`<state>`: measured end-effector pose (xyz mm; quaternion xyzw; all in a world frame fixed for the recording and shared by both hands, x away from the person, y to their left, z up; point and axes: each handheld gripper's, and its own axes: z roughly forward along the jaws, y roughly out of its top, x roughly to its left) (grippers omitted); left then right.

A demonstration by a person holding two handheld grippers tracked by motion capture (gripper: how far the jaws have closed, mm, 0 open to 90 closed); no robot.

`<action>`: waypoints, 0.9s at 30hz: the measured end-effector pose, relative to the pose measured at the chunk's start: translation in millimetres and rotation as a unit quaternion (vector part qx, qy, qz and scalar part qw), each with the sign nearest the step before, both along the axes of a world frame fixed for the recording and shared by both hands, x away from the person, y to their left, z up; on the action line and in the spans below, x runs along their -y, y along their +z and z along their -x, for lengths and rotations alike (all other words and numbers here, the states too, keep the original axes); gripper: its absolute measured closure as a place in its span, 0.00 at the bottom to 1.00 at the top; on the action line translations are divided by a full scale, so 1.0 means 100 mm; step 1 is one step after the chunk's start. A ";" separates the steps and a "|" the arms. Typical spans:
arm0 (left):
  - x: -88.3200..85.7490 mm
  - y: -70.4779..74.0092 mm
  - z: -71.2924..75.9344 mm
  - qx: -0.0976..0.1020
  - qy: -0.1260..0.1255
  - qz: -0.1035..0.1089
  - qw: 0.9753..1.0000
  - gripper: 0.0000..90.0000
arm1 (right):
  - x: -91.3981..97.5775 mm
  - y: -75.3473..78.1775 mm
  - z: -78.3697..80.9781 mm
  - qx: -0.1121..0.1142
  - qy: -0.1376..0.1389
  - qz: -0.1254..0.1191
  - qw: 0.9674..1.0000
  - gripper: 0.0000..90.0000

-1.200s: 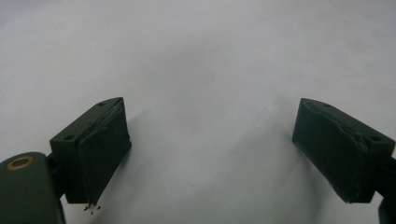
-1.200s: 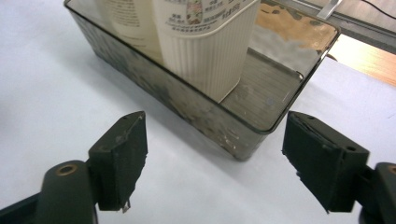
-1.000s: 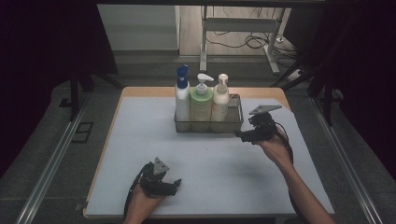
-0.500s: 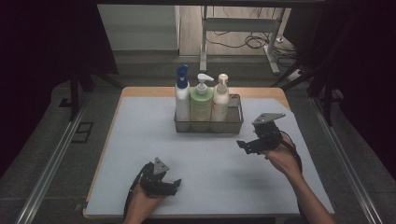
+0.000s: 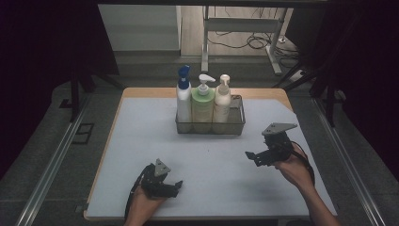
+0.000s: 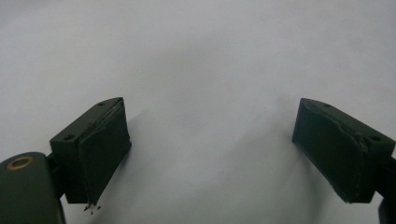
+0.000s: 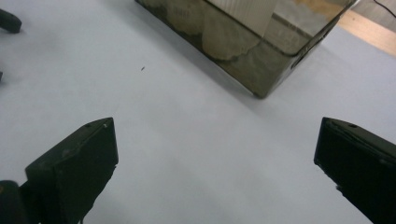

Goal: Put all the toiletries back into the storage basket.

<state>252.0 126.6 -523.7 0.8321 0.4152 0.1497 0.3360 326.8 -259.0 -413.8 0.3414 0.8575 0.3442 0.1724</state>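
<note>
While your right hand-held gripper (image 5: 251, 155) hangs over the pale surface (image 5: 141, 141) near the wire basket (image 5: 235, 123), just off its front right corner, its jaws have just been opening and now stand wide with nothing between them. That basket sits toward the far middle of the surface and holds three pump bottles in a row: a blue-capped bottle (image 5: 183, 96), a green bottle (image 5: 203, 101) and a cream bottle (image 5: 222, 99). Your left hand-held gripper (image 5: 175, 186) rests low at the near edge, well apart from the basket, jaws spread and empty
</note>
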 end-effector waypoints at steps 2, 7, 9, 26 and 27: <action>0.00 0.00 0.00 0.000 0.000 0.000 1.000 0.12 | 0.03 -0.02 0.03 -0.003 0.000 0.001 1.000 0.00; 0.00 0.00 0.00 0.000 -0.001 0.000 1.000 0.12 | 0.09 -0.05 0.11 0.000 -0.005 0.000 1.000 0.00; 0.00 0.00 0.00 0.001 0.000 0.001 1.000 0.12 | 0.11 -0.06 0.14 0.001 -0.006 0.002 1.000 0.00; 0.00 0.00 0.00 0.000 0.000 0.000 1.000 0.12 | 0.15 -0.41 0.29 -0.018 -0.013 -0.006 1.000 0.00; 0.00 0.00 0.00 0.000 0.000 0.000 1.000 0.12 | 0.14 -0.43 0.30 -0.018 -0.012 -0.007 1.000 0.00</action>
